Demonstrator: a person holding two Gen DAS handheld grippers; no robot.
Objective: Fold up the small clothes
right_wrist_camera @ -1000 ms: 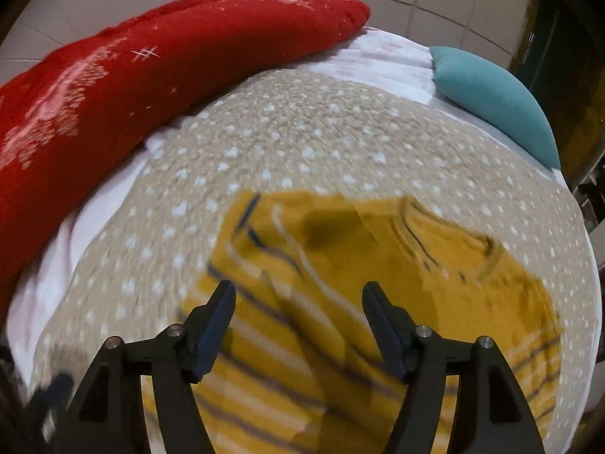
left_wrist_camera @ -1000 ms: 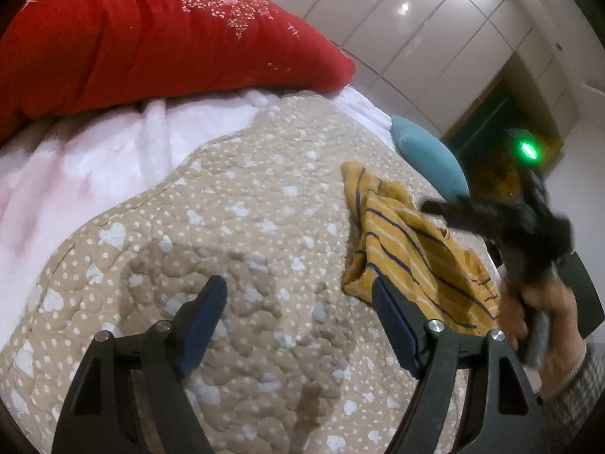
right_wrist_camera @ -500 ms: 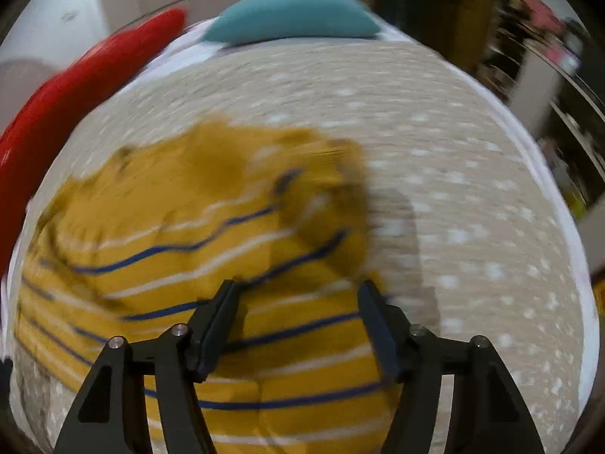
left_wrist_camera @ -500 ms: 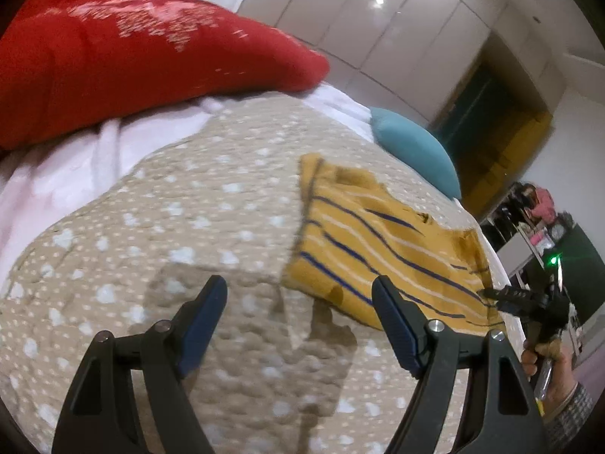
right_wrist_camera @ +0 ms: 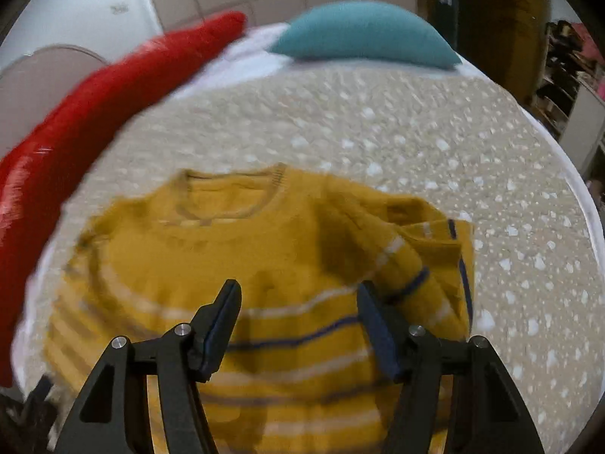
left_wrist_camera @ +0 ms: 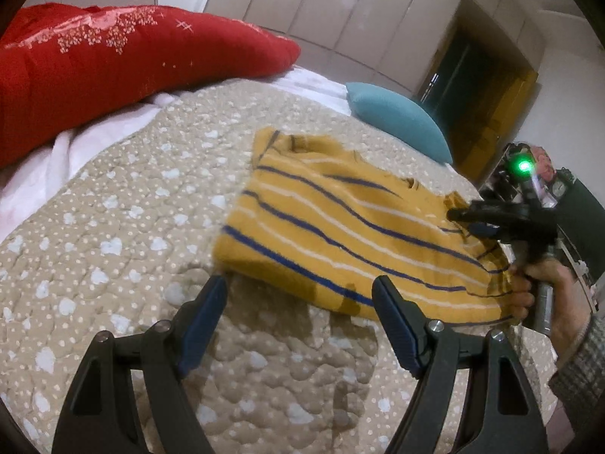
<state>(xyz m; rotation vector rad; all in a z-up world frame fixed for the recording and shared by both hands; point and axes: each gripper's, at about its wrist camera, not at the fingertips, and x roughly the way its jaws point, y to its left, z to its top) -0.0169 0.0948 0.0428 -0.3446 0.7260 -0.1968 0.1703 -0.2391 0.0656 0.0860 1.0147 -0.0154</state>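
Observation:
A small mustard-yellow sweater [left_wrist_camera: 340, 234] with blue and white stripes lies spread on the beige dotted quilt [left_wrist_camera: 113, 227]. My left gripper [left_wrist_camera: 298, 302] is open and empty, just short of the sweater's near hem. In the right wrist view the sweater [right_wrist_camera: 242, 249] lies neck-hole away from me, one sleeve folded over at the right. My right gripper [right_wrist_camera: 297, 310] is open and empty over the sweater's striped body. It also shows in the left wrist view [left_wrist_camera: 469, 221] at the sweater's far right end.
A big red pillow [left_wrist_camera: 113, 64] lies along the back left of the bed, a teal cushion [left_wrist_camera: 397, 121] at the back. White sheet [left_wrist_camera: 45, 166] shows beside the quilt. Cupboards and a dark doorway stand behind.
The sweater now lies spread flatter. My right gripper has swung round from the side to face the sweater from its hem. My left gripper has come closer to the near hem.

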